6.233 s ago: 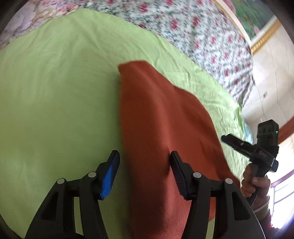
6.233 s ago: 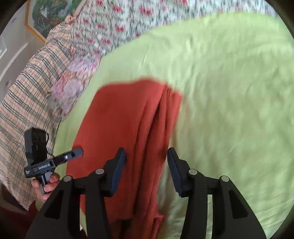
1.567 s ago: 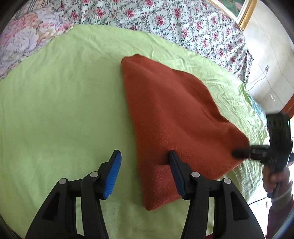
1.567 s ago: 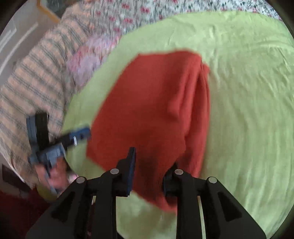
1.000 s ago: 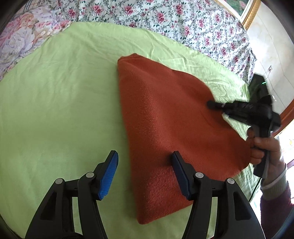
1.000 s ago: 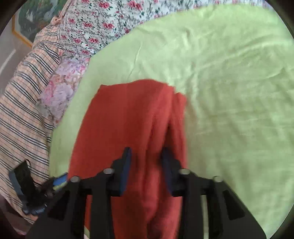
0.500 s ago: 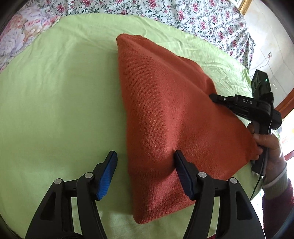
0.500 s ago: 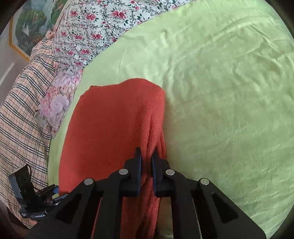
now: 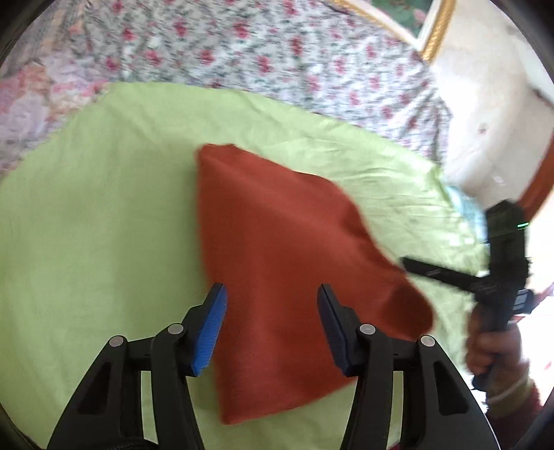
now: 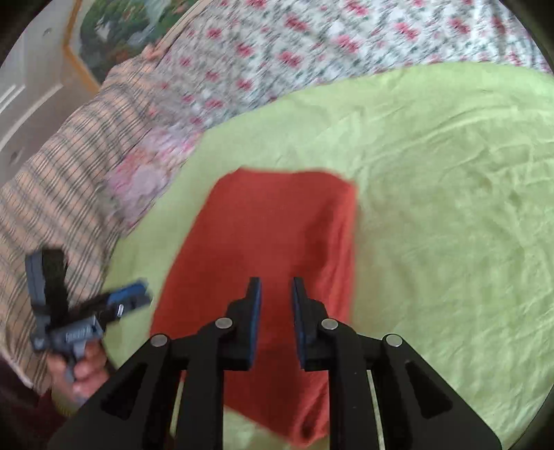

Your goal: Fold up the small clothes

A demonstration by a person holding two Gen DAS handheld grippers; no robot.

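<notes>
A folded rust-red knit garment [image 9: 277,263] lies flat on the light green sheet [image 9: 86,242]. It also shows in the right wrist view [image 10: 270,242]. My left gripper [image 9: 271,304] is open and empty above the garment's near left part. My right gripper [image 10: 276,297] hovers over the garment's near end with its jaws a small gap apart and nothing between them. In the left wrist view the right gripper [image 9: 432,271] sits off the garment's right corner. In the right wrist view the left gripper [image 10: 128,297] is off the garment's left edge.
A floral bedspread [image 9: 242,52] lies beyond the green sheet [image 10: 450,207]. A plaid striped cover [image 10: 59,194] and a pink floral pillow [image 10: 145,180] lie at the left. A gold-framed picture [image 9: 432,27] hangs on the wall at the back right.
My right gripper let go of the garment's right edge, opened a little and pulled back. The garment now lies flat. My left gripper rose and drew back, still open.
</notes>
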